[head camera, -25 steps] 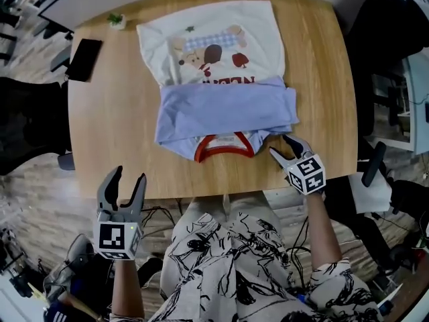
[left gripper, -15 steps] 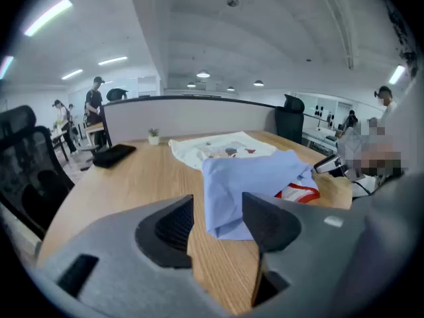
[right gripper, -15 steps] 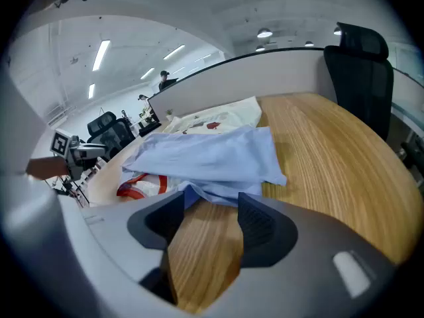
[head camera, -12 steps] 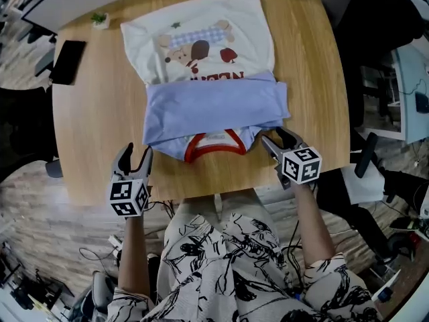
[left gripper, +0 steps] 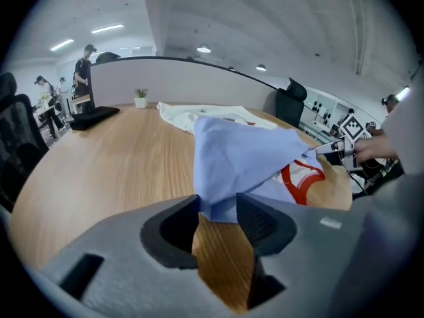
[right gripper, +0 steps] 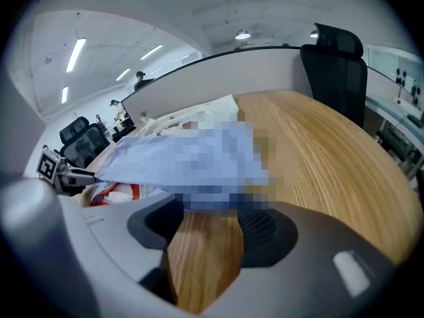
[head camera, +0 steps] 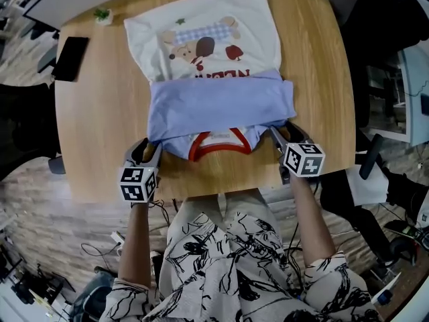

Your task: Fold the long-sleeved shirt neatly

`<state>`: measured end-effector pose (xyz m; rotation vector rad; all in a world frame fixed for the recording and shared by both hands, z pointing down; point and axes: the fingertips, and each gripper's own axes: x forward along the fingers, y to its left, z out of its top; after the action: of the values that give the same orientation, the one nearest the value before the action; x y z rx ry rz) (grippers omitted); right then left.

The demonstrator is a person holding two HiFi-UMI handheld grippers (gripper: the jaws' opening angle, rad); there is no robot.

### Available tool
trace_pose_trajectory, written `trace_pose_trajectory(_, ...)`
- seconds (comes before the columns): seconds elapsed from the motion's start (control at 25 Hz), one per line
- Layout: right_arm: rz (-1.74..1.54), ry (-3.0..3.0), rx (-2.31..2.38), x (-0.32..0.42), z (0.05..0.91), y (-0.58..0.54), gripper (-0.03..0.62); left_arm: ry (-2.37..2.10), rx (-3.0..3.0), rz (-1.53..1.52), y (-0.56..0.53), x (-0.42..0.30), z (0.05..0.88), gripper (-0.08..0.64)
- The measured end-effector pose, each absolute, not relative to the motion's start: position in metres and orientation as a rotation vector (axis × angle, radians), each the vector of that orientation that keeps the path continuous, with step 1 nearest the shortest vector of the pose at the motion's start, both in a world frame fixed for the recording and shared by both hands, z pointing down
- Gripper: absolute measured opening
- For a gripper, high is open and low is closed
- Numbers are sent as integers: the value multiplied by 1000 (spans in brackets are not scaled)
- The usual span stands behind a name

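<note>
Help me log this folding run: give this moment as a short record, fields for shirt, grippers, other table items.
shirt: white shirt flat on the table, print up, blue sleeves folded across it, red collar nearest the person
left gripper: at the sleeves' near left corner, jaws apart, have just been closing, fabric between them
right gripper: at the near right corner, jaws apart, fabric at their tips
also on table: black phone, small potted plant, far left
</note>
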<state>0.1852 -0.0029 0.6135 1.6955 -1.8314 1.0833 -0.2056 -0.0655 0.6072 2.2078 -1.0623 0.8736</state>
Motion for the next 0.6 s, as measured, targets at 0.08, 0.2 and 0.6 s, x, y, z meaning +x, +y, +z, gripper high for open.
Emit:
trace_pose_trajectory(0.08,1073,-1831,1733,178,609,3,273,-1086,2183,872,-65,-209,610,166)
trace_pose_trajectory(0.2,1066,-1882,1755,161,601,13,288,-1141,2138,870,-67,-220,614,164)
trace_pose_trajectory(0.6,1109,-1895,1617,123,616,9,148,-1182,2141,914,-68,-220,617,56)
